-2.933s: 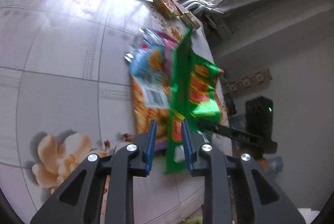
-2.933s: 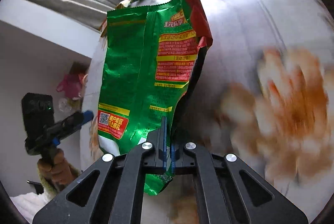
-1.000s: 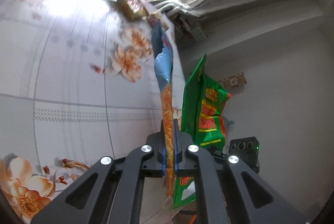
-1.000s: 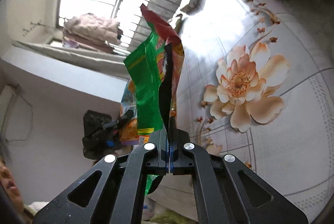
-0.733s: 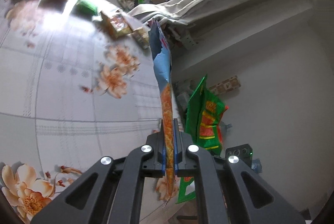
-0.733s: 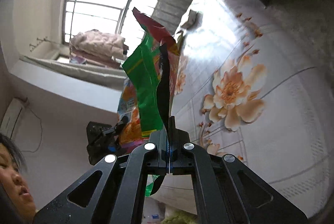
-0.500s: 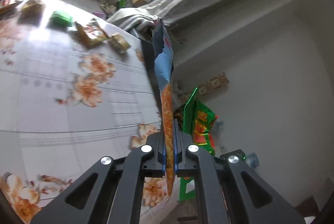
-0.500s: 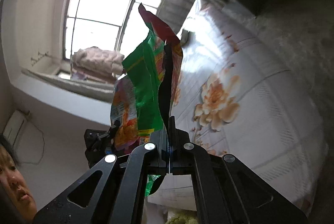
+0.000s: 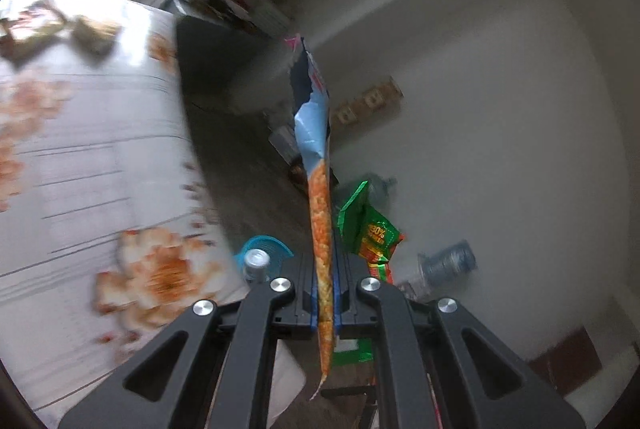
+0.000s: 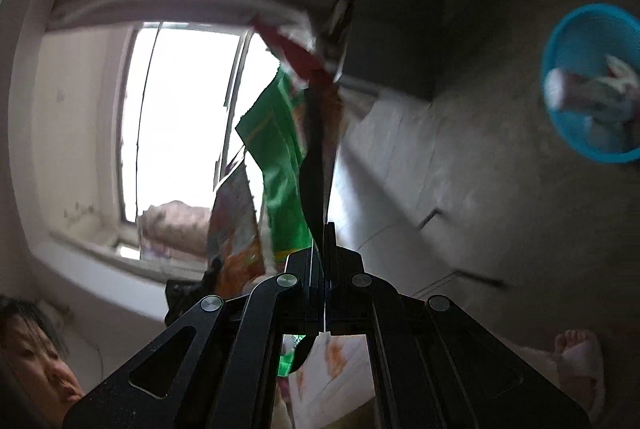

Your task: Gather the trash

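The left gripper (image 9: 325, 293) has its fingers pressed together on a blue-and-orange snack bag (image 9: 318, 165), seen edge-on and held in the air beyond the edge of the table (image 9: 80, 157). The right gripper (image 10: 320, 269) likewise pinches a green snack bag (image 10: 280, 165), also off the table and raised. The table wears a pale cloth printed with orange flowers and grey lines; a few more wrappers (image 9: 52, 29) lie at its far end. Past the table's edge the floor (image 10: 500, 189) is dull grey, and a blue basket (image 10: 592, 85) stands on it with crumpled trash inside. A plain white wall (image 9: 480, 109) rises beyond the table, with a clear plastic bottle (image 9: 448, 263) lying near its foot. A bright window (image 10: 180, 117) shows behind the green bag.
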A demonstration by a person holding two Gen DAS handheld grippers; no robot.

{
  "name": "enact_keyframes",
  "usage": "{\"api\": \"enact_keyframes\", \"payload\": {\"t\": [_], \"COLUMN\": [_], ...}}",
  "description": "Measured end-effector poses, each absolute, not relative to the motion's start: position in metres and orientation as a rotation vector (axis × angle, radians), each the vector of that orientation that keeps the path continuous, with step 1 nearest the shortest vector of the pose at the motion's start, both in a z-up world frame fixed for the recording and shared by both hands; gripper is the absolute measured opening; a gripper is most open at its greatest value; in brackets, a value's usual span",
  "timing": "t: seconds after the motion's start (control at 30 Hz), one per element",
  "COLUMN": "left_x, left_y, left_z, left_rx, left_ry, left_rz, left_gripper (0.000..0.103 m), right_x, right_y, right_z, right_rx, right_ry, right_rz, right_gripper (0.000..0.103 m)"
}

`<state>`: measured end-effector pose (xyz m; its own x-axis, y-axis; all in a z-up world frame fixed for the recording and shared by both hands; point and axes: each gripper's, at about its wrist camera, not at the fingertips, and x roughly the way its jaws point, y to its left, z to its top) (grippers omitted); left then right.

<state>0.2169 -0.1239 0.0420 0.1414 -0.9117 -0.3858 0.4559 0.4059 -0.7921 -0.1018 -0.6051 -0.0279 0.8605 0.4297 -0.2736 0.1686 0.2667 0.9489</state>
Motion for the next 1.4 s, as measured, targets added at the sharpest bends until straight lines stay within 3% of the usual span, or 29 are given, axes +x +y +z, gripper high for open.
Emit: {"api": "enact_keyframes", "payload": {"t": [0.37, 0.47, 0.53, 0.6, 0.67, 0.77, 0.9, 1.17, 1.2, 1.27, 1.3, 1.33, 1.4], "left_x": [0.217, 0.220, 0.221, 0.221, 0.222, 0.225, 0.223, 0.219, 0.220, 0.223, 0.226, 0.227, 0.230], "left_y": [-0.231, -0.255, -0.273, -0.289, -0.312, -0.348, -0.398, -0.502, -0.514, -0.533, -0.537, -0.539, -0.535], "left_z": [0.032, 0.025, 0.020, 0.016, 0.009, -0.007, -0.040, -0.140, -0.159, -0.204, -0.221, -0.240, -0.262], "left_rx": [-0.405, -0.371, -0.341, -0.314, -0.278, -0.218, -0.138, -0.203, -0.214, -0.186, -0.139, -0.084, -0.059], "left_ry": [1.072, 1.102, 1.121, 1.135, 1.162, 1.214, 1.328, 1.625, 1.669, 1.766, 1.804, 1.834, 1.859], "left_rz": [-1.156, -1.153, -1.155, -1.156, -1.157, -1.153, -1.148, -1.147, -1.130, -1.070, -1.005, -0.910, -0.787], "left_gripper": [0.004, 0.004, 0.004, 0.005, 0.005, 0.005, 0.005, 0.005, 0.006, 0.020, 0.041, 0.051, 0.052], "right_x": [-0.157, -0.151, -0.145, -0.138, -0.127, -0.121, -0.129, -0.181, -0.185, -0.188, -0.182, -0.184, -0.188], "right_y": [-0.720, -0.743, -0.758, -0.769, -0.778, -0.780, -0.777, -0.775, -0.775, -0.774, -0.772, -0.770, -0.766], "right_z": [-0.138, -0.174, -0.199, -0.225, -0.244, -0.255, -0.246, -0.224, -0.223, -0.225, -0.229, -0.232, -0.229], "right_rx": [1.498, 1.533, 1.524, 1.497, 1.400, 1.279, 1.290, 1.346, 1.362, 1.391, 1.397, 1.405, 1.412], "right_ry": [0.513, 0.523, 0.562, 0.646, 0.791, 0.913, 0.848, 0.705, 0.697, 0.690, 0.691, 0.697, 0.705], "right_rz": [-0.224, -0.317, -0.392, -0.485, -0.580, -0.658, -0.673, -0.661, -0.658, -0.655, -0.658, -0.663, -0.653], "right_gripper": [0.000, 0.004, 0.012, 0.042, 0.051, 0.053, 0.063, 0.064, 0.064, 0.064, 0.064, 0.064, 0.064]}}
